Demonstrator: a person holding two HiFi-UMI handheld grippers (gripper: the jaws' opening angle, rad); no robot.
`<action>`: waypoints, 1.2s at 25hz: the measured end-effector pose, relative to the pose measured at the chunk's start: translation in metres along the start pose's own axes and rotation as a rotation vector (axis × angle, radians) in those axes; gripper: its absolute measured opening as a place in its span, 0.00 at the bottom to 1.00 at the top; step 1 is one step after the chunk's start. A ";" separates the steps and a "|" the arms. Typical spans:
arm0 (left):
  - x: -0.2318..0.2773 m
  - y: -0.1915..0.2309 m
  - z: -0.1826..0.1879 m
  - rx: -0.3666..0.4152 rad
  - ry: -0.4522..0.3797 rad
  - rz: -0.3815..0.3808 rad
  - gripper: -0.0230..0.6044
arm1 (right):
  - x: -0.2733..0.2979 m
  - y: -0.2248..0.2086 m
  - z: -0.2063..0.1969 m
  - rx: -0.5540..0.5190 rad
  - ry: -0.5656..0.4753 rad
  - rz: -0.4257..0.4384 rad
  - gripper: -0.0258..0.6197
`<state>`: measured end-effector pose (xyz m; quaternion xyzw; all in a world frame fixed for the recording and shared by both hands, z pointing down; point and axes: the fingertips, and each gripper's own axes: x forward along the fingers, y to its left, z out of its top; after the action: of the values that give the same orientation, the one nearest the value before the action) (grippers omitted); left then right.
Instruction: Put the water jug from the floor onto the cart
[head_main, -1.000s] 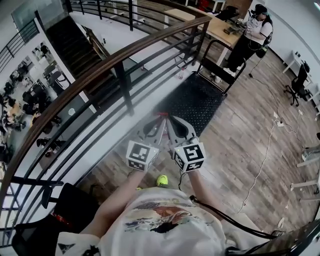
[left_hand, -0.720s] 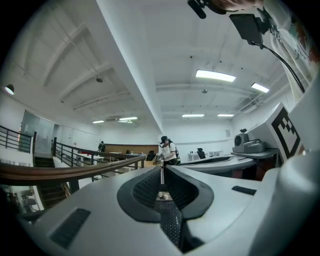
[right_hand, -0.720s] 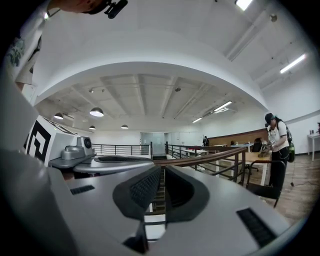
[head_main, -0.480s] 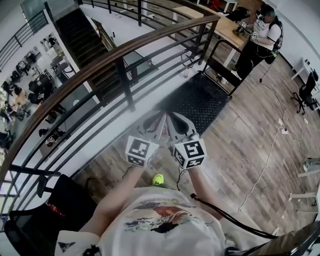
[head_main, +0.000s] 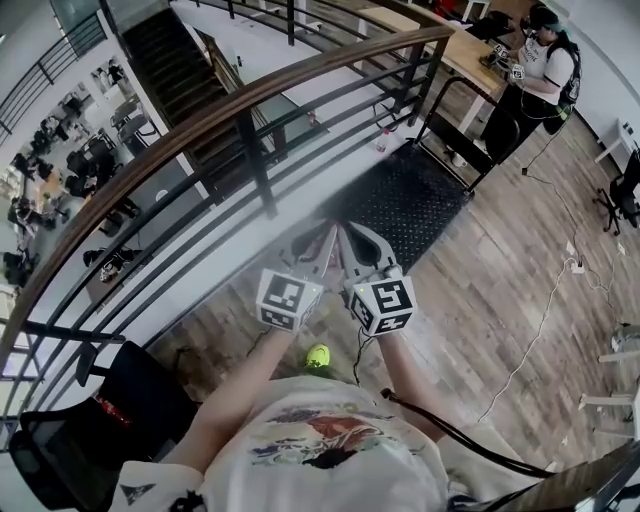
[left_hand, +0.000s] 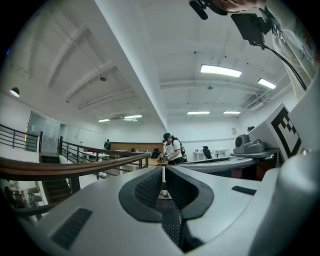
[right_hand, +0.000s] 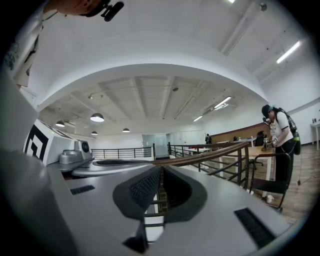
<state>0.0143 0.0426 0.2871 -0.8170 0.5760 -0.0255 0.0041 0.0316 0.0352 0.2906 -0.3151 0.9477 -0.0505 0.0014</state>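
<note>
Still side by side as a second earlier, the left gripper (head_main: 322, 240) and right gripper (head_main: 348, 240) had their fingers pressed together on nothing, while the black flatbed cart (head_main: 405, 200) and the person (head_main: 535, 70) at the wooden tabletop (head_main: 450, 50) had drifted slightly rightward in the head view. Only black-and-white square markers showed on the gripper cubes. The cart stood just ahead on the wood-plank floor (head_main: 480, 300) beside a dark railing (head_main: 230, 110) over a stairwell (head_main: 170, 50); I could not tell where the water jug was.
</note>
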 end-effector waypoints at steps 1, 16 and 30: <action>0.003 0.001 -0.001 0.000 0.002 -0.002 0.06 | 0.002 -0.002 -0.001 0.000 0.001 -0.002 0.08; 0.065 0.042 -0.007 -0.009 0.013 -0.028 0.06 | 0.058 -0.048 0.001 -0.001 0.032 -0.027 0.08; 0.134 0.127 0.005 0.013 0.007 -0.109 0.06 | 0.160 -0.090 0.024 -0.006 0.009 -0.097 0.08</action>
<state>-0.0599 -0.1268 0.2821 -0.8471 0.5304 -0.0321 0.0060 -0.0423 -0.1343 0.2801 -0.3604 0.9315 -0.0492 -0.0064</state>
